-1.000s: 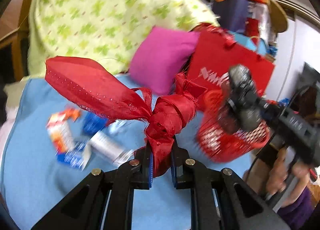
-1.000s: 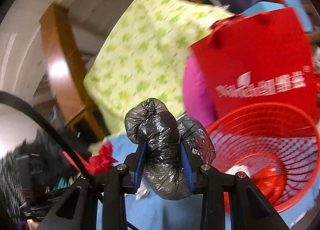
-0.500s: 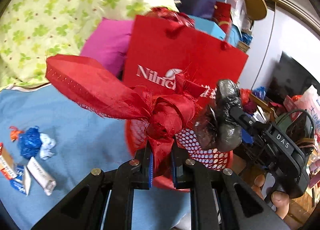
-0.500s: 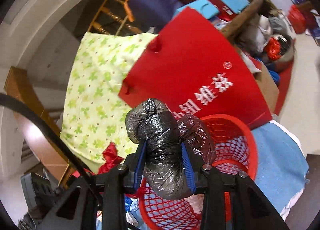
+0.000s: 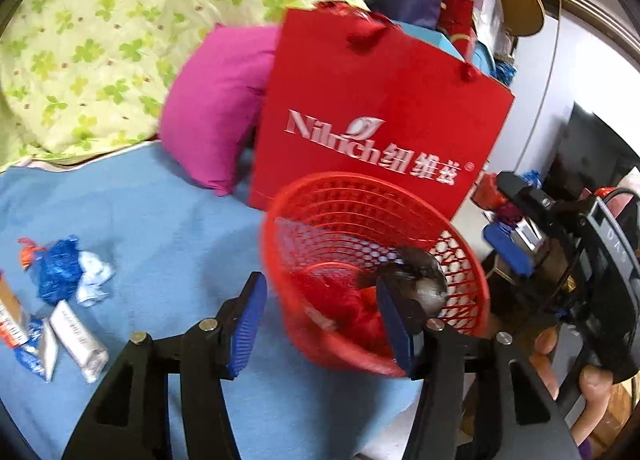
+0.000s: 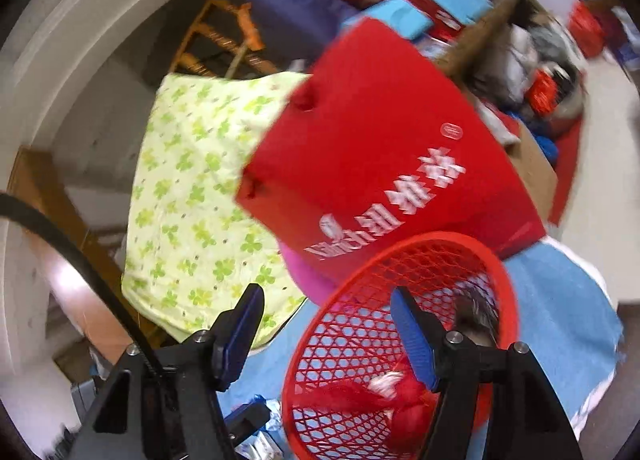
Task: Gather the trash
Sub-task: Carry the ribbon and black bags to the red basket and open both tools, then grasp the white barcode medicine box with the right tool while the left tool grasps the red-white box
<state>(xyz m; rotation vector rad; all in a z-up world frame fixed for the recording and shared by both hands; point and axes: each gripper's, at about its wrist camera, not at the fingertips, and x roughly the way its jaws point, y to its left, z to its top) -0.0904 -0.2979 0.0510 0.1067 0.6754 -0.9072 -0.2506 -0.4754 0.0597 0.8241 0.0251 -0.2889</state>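
Red basket (image 5: 372, 256) between open left tongs (image 5: 326, 326), trash seemingly inside

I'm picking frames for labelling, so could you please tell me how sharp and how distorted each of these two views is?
Left wrist view: mostly sharp, lettering on the red paper bag readable; near rim of the red mesh basket smeared; fisheye bending at the edges. Right wrist view: motion blur throughout, softest on the shelf clutter; tilted horizon, strong fisheye curvature, dark corners.

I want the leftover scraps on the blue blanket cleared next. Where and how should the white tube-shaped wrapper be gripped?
Grip the white tube wrapper across its narrow middle, coming down from above with the open left gripper. It lies flat and long on the blue blanket, so the jaws should straddle its short width.
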